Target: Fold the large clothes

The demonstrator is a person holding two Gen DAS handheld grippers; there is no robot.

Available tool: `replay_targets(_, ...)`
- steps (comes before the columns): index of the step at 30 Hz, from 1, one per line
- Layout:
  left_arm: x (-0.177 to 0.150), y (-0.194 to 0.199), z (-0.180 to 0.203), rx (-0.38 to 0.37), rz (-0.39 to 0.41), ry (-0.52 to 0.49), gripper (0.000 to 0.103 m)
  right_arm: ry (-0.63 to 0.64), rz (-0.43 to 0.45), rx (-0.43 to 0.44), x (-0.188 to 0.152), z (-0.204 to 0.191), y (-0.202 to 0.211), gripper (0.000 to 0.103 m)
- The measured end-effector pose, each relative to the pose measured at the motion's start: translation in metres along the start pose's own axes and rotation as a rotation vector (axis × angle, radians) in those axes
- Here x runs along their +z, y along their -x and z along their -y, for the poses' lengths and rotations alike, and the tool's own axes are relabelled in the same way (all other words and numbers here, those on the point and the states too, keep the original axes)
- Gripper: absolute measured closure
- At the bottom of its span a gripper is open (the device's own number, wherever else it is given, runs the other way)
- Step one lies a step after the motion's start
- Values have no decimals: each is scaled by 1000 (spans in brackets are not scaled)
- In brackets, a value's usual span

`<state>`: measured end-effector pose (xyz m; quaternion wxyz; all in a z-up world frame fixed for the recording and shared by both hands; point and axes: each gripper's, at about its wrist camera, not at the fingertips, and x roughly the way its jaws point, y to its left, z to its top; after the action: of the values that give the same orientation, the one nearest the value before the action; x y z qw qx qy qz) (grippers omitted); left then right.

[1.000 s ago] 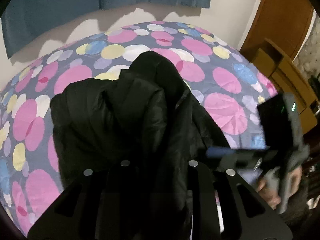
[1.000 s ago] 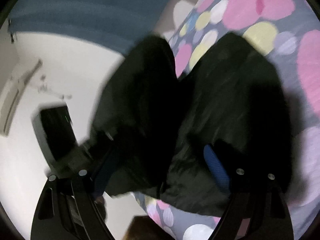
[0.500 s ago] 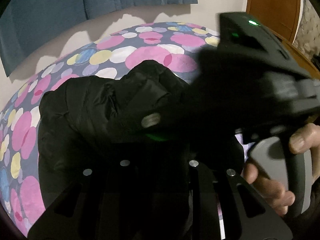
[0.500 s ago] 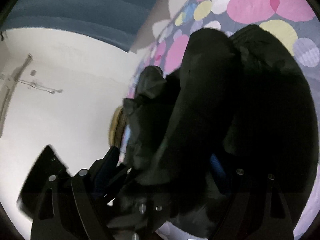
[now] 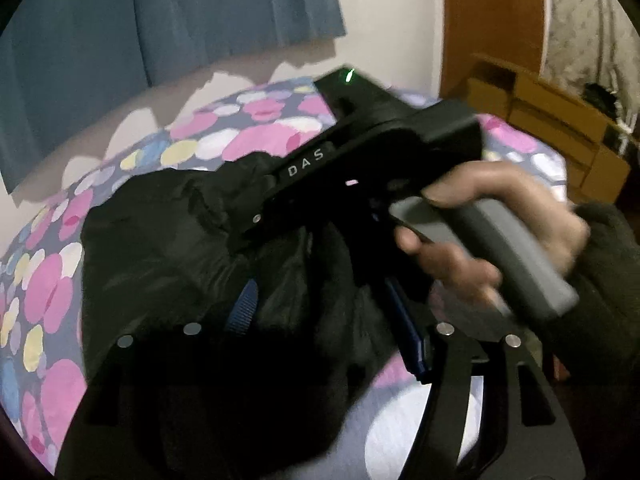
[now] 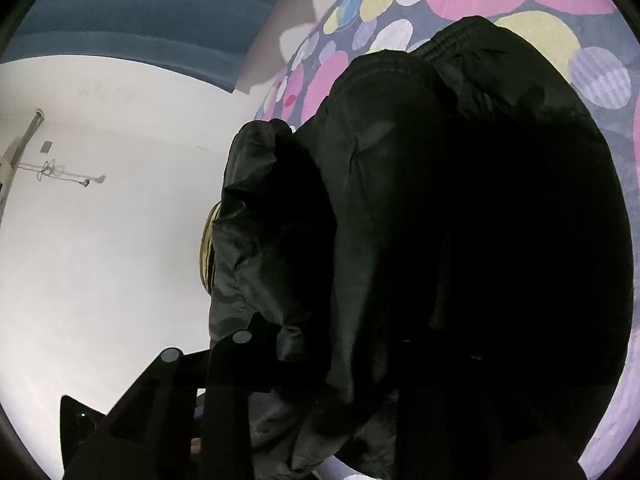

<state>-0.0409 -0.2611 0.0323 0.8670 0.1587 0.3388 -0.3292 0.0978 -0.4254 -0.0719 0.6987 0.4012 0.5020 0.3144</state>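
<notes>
A black puffy jacket (image 5: 168, 248) lies bunched on the bed with the pink and yellow dotted cover (image 5: 52, 288). My left gripper (image 5: 328, 320) is open, its blue-padded fingers (image 5: 242, 308) spread around a fold of the jacket. The right gripper's black body (image 5: 360, 168), held in a hand, crosses just above the jacket in the left wrist view. In the right wrist view the jacket (image 6: 440, 220) fills the frame and covers the right gripper's fingertips, so its jaws are hidden.
A blue curtain (image 5: 160, 20) hangs on the white wall behind the bed. A wooden door (image 5: 492, 24) and cardboard boxes (image 5: 552, 120) stand at the right. The bed's near edge (image 5: 420, 420) lies under my left gripper.
The right gripper has swung across above the jacket toward the left. My left gripper's fingers have spread apart. The jacket has been pulled closer and more bunched.
</notes>
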Motion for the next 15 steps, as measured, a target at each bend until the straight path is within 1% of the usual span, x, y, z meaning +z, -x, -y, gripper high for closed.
replay_targets(2,-8,25,-12,-65,49,41,38,-2,1,4,1,2,-1,72)
replay_targets(3,-13,42,-24,-119,99,81,34,-4,3,3,7,4,-6,72)
replay_targets(4,-18,57,-36,-160,153,122,26,-5,4,4,8,5,-6,72)
replay_targets(5,-25,68,-48,-164,203,159,22,-6,4,5,8,6,-6,72)
replay_targets(6,-32,79,-62,-123,251,193,18,-3,2,2,7,4,-6,72)
replay_targets(8,-46,85,-88,-17,292,248,13,7,2,-7,7,2,-6,72)
replay_targets(9,-55,81,-104,31,280,287,13,10,2,-11,7,0,-5,70)
replay_targets(10,-64,73,-123,58,255,342,13,20,2,-21,7,-3,-6,69)
replay_targets(11,-71,63,-140,56,225,403,13,32,1,-35,7,-5,-6,65)
replay_targets(12,-78,55,-152,42,202,450,13,46,-1,-51,8,-8,-7,58)
replay_targets(13,-89,42,-168,4,163,523,13,60,-2,-72,7,-12,-8,54)
replay_targets(14,-97,31,-180,-53,145,583,13,75,2,-89,7,-16,-8,51)
replay_targets(15,-104,24,-189,-117,144,640,12,85,6,-101,7,-19,-9,51)
